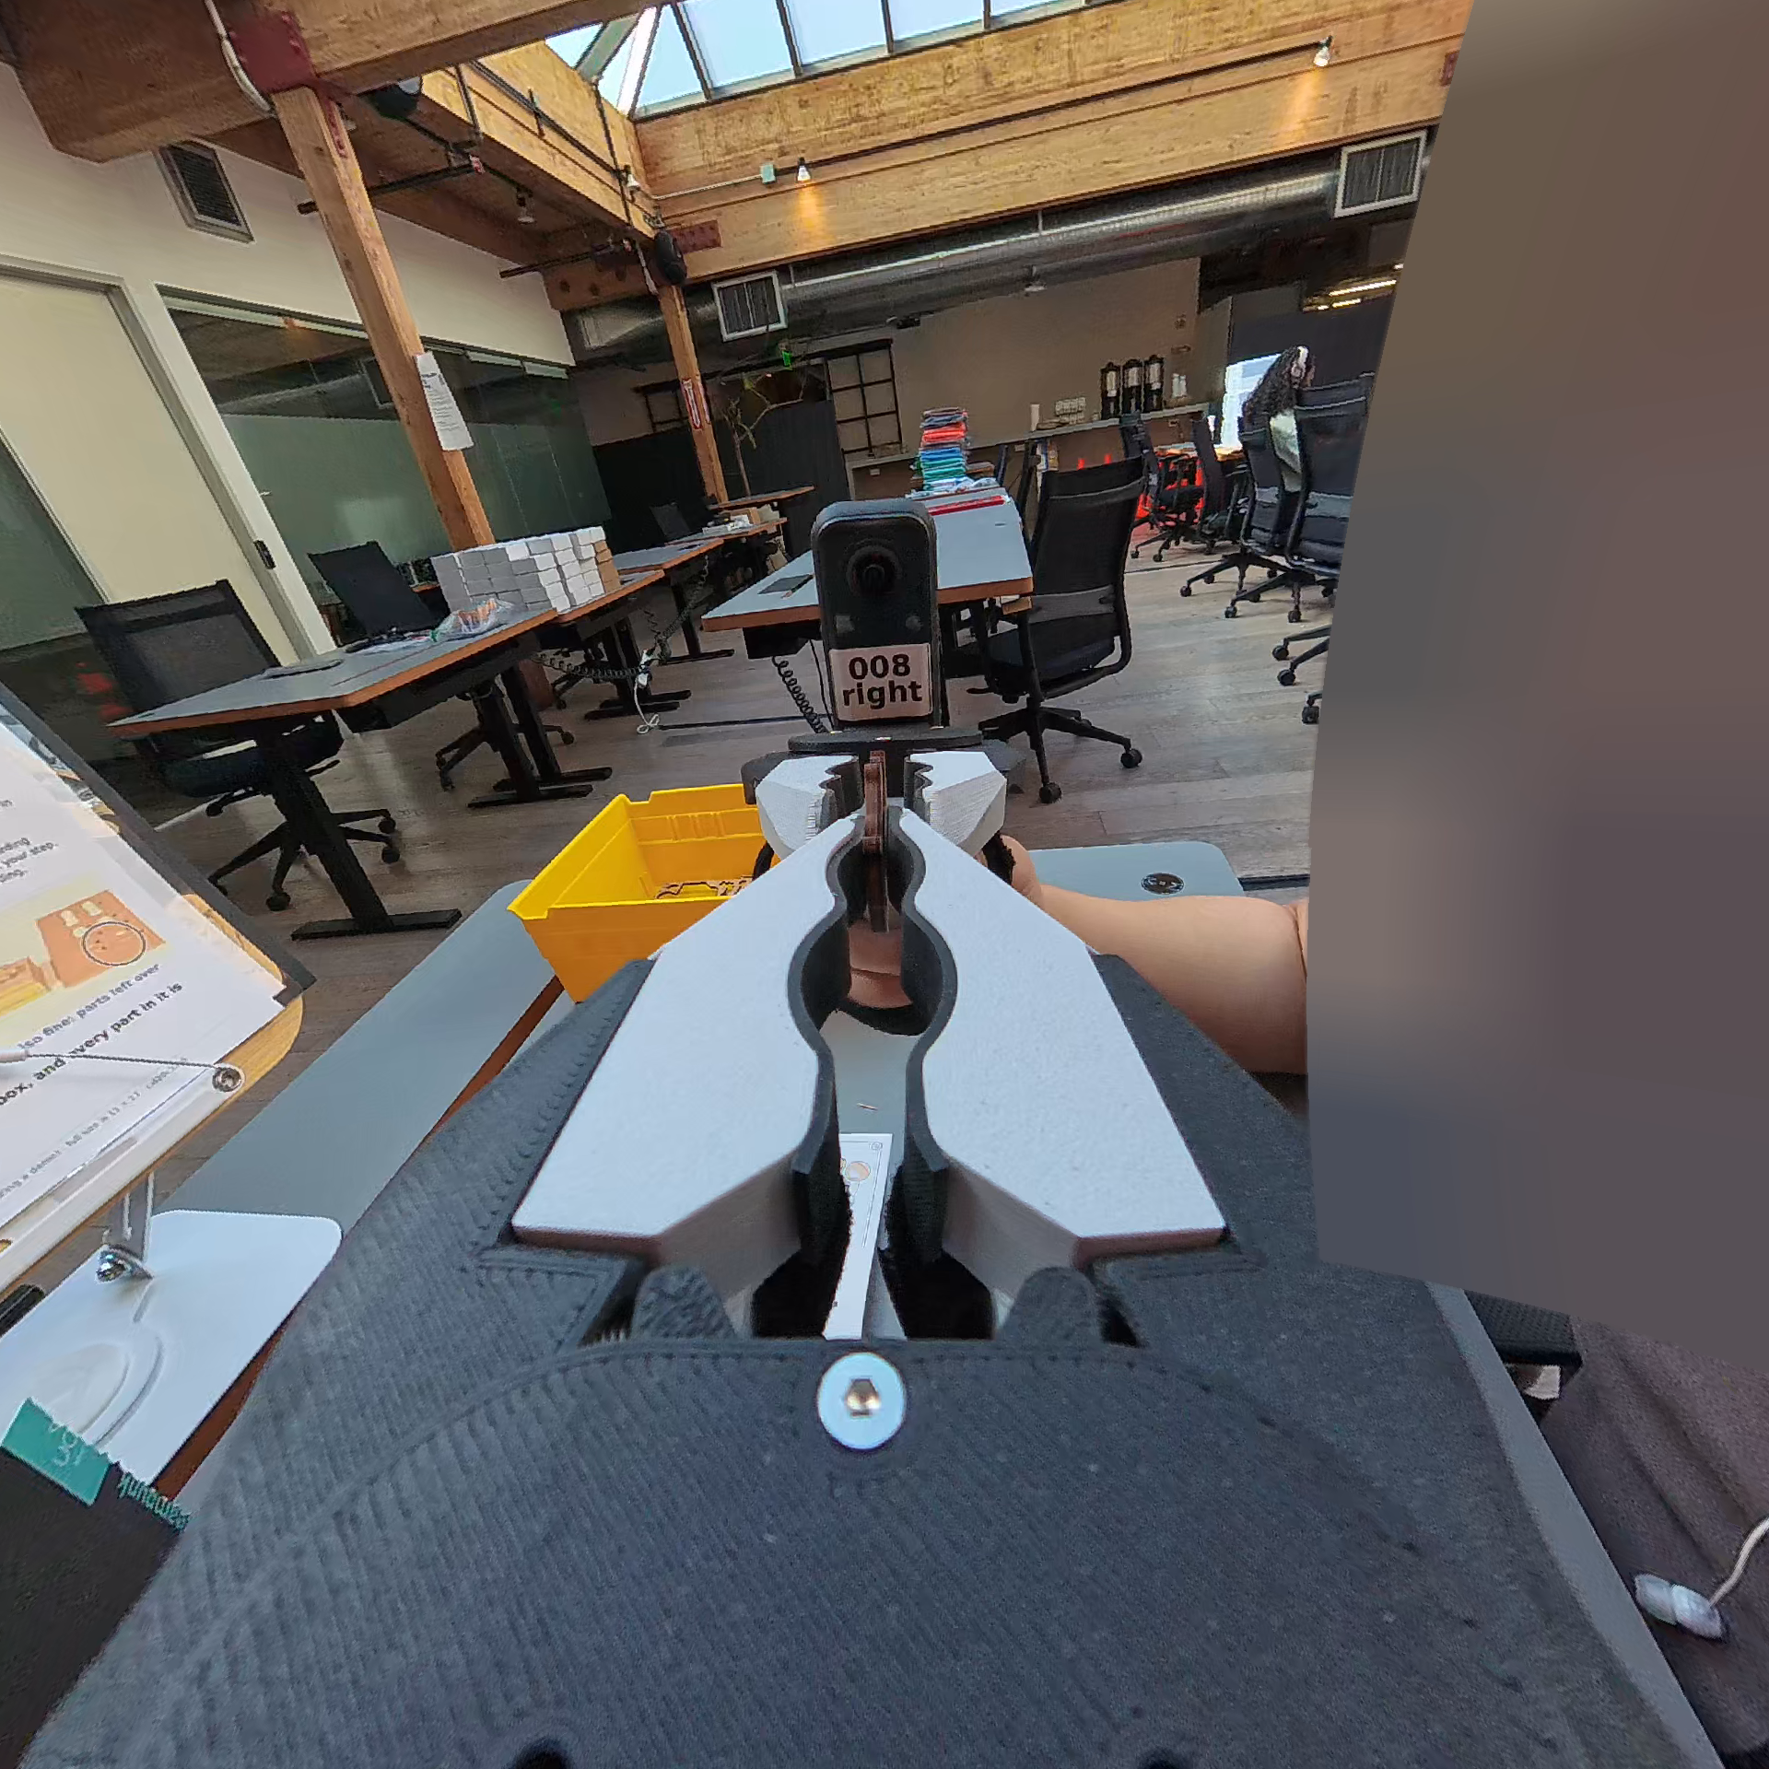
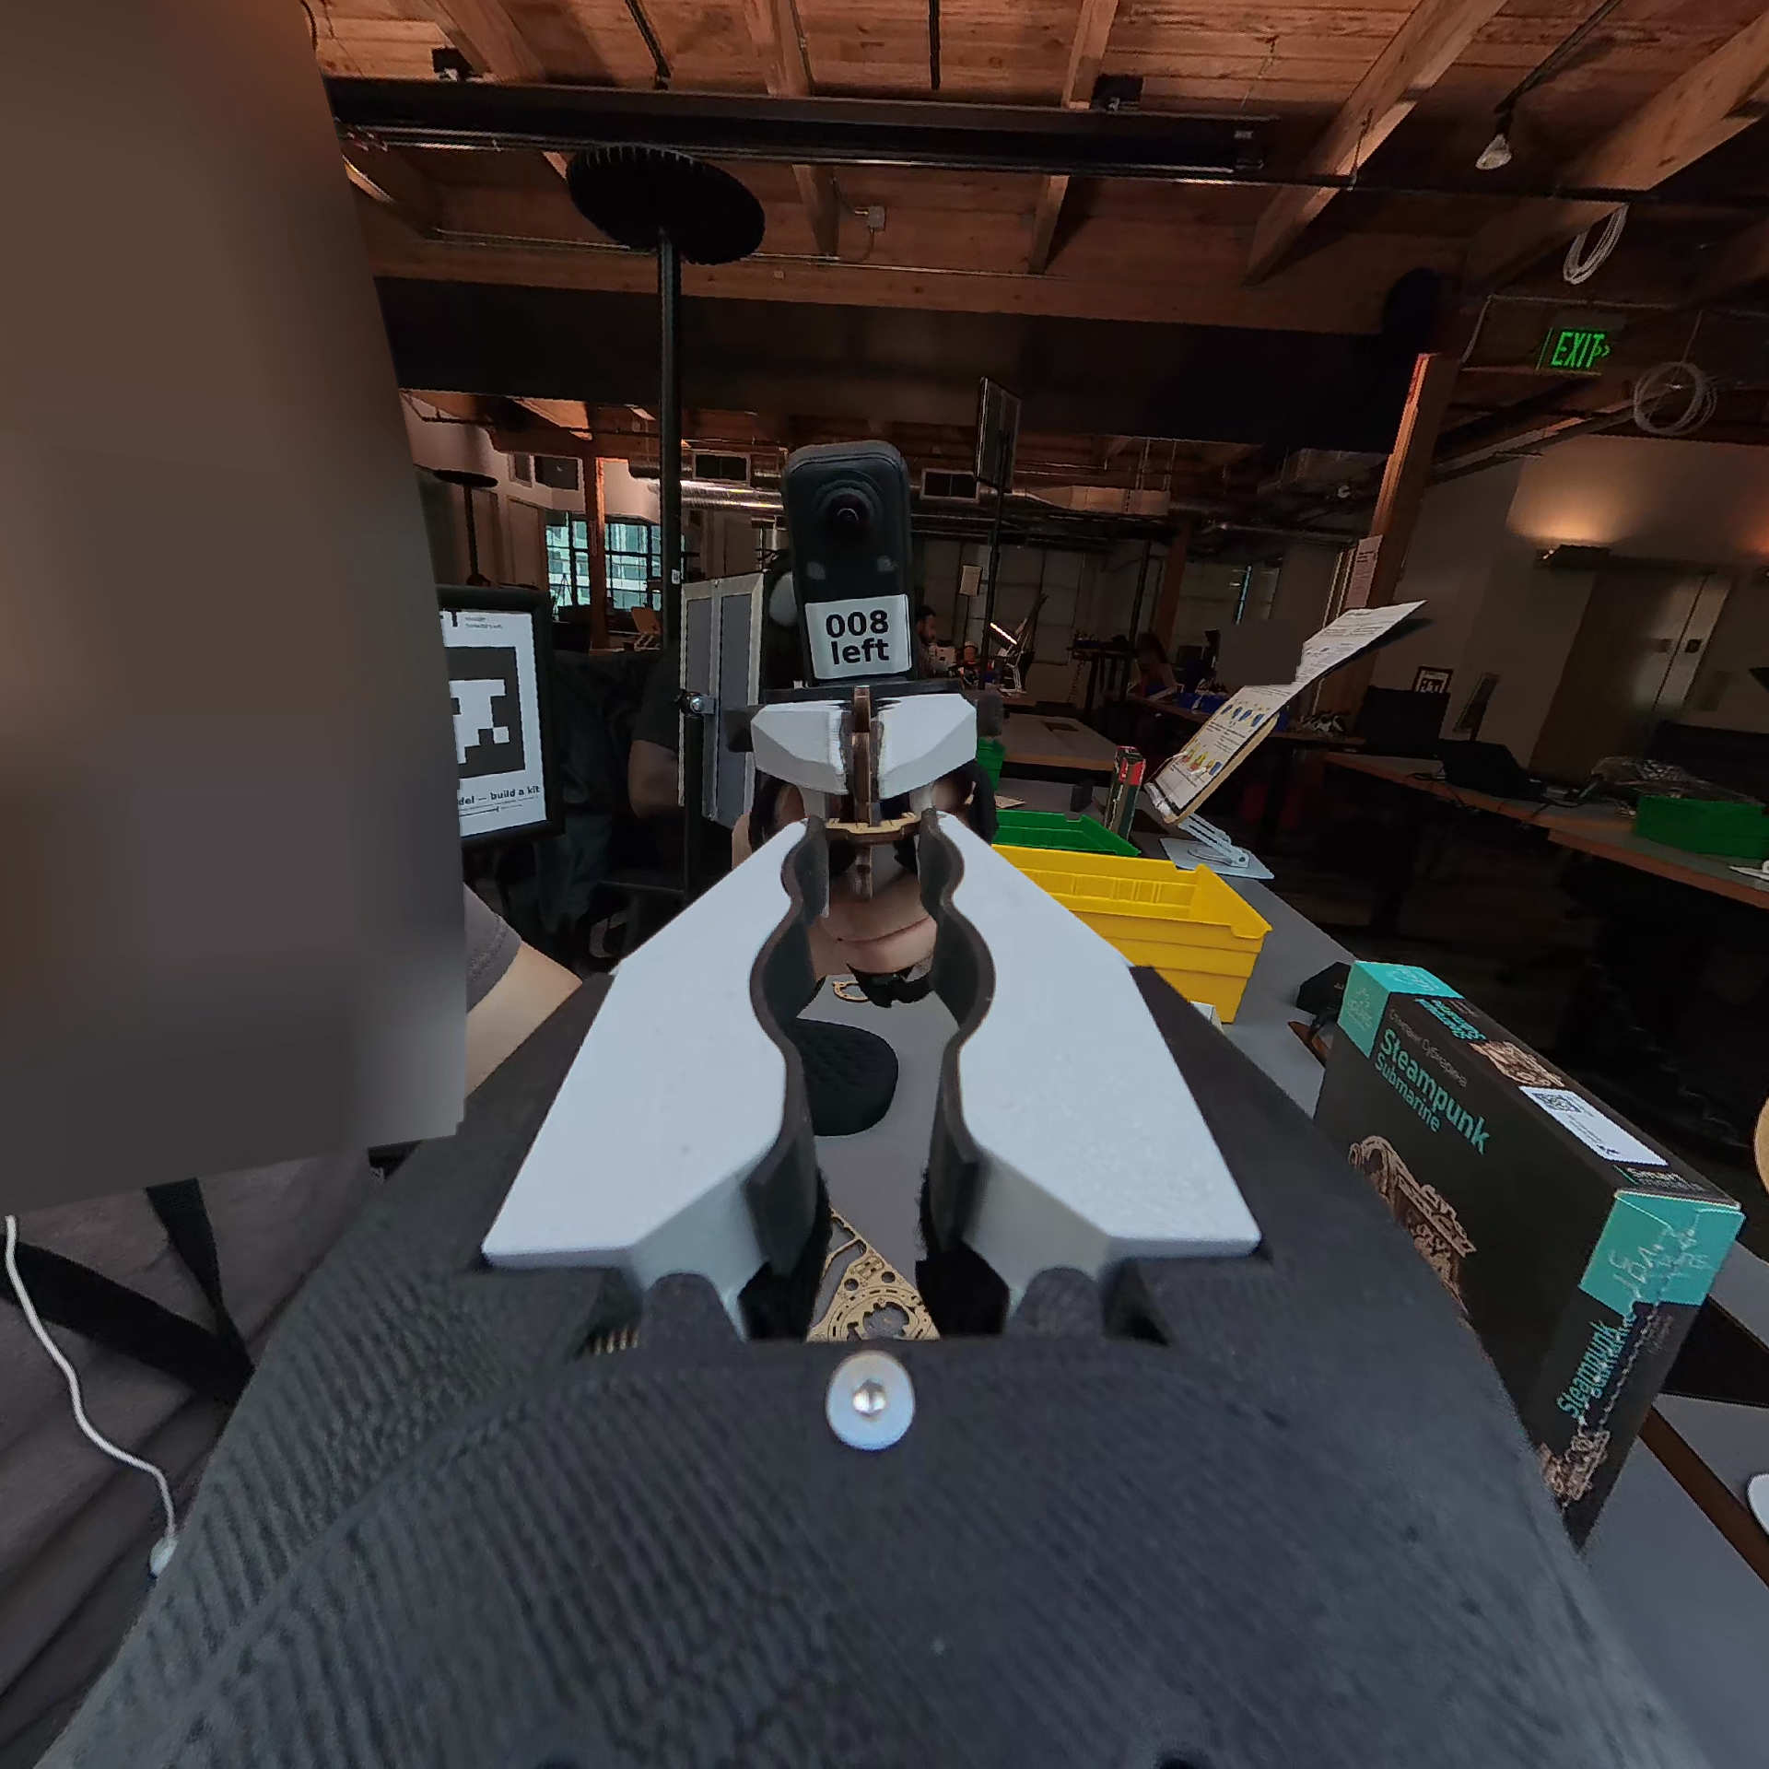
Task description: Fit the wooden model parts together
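My two grippers meet tip to tip above the grey table (image 1: 383, 1101). My left gripper (image 1: 876, 835) is shut on a thin upright wooden part (image 1: 873, 799), seen edge-on. In the right wrist view the left gripper (image 2: 862, 761) faces me with that upright part (image 2: 862, 732) between its white fingers. My right gripper (image 2: 866, 831) is shut on a small flat wooden part (image 2: 885, 831) held level, crossing the upright part. The right gripper (image 1: 881, 787) also shows opposite in the left wrist view. Where the two parts join is mostly hidden by the fingertips.
A yellow bin (image 1: 613, 890) (image 2: 1149, 909) holds loose wooden pieces, with a green bin (image 2: 1063, 833) behind it. A dark kit box (image 2: 1493, 1197) lies at the right. A cut wooden sheet (image 2: 871, 1292) and a black pad (image 2: 847, 1072) lie below. An instruction stand (image 1: 96, 957) is at the left. A person's forearm (image 1: 1177, 957) reaches in. Both grippers' tips are close together, under 4 cm apart.
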`<action>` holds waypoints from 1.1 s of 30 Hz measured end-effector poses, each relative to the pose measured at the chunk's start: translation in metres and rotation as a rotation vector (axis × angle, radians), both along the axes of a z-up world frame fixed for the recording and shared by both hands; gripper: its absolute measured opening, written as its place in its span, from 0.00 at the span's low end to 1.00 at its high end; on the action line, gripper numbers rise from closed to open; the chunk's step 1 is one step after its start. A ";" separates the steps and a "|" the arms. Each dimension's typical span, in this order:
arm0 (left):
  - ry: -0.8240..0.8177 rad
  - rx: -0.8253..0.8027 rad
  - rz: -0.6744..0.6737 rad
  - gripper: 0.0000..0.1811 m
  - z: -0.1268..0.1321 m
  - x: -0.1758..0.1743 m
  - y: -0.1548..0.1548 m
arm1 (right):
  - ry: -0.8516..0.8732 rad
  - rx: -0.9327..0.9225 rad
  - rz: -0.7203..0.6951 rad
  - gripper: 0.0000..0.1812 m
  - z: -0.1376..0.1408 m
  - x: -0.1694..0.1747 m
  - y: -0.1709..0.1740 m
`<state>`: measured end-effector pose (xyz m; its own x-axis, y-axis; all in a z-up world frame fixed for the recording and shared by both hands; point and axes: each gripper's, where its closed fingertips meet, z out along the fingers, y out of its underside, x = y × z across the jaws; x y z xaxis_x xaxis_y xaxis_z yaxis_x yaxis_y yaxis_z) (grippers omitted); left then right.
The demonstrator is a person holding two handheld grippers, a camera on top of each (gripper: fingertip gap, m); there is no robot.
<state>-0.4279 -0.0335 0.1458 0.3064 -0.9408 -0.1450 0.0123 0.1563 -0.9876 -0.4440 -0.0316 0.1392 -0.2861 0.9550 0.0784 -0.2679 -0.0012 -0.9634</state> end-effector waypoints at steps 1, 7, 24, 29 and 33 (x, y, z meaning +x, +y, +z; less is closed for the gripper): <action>0.000 0.003 0.002 0.00 0.000 0.000 0.000 | -0.001 0.004 -0.005 0.09 0.000 0.000 0.000; -0.019 -0.001 -0.009 0.00 0.004 -0.004 -0.002 | -0.040 0.024 -0.033 0.10 -0.006 -0.005 0.001; 0.029 -0.014 0.029 0.00 0.000 -0.008 0.002 | 0.000 0.000 -0.016 0.09 0.004 0.001 0.000; 0.066 -0.015 0.034 0.00 -0.006 -0.006 0.003 | 0.003 0.029 -0.027 0.10 0.005 0.003 -0.002; 0.060 -0.011 0.032 0.00 -0.006 -0.005 0.003 | -0.008 0.044 -0.030 0.10 0.003 0.003 -0.001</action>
<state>-0.4330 -0.0301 0.1399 0.3272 -0.9323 -0.1539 -0.0518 0.1449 -0.9881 -0.4408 -0.0324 0.1419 -0.2586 0.9588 0.1180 -0.2592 0.0488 -0.9646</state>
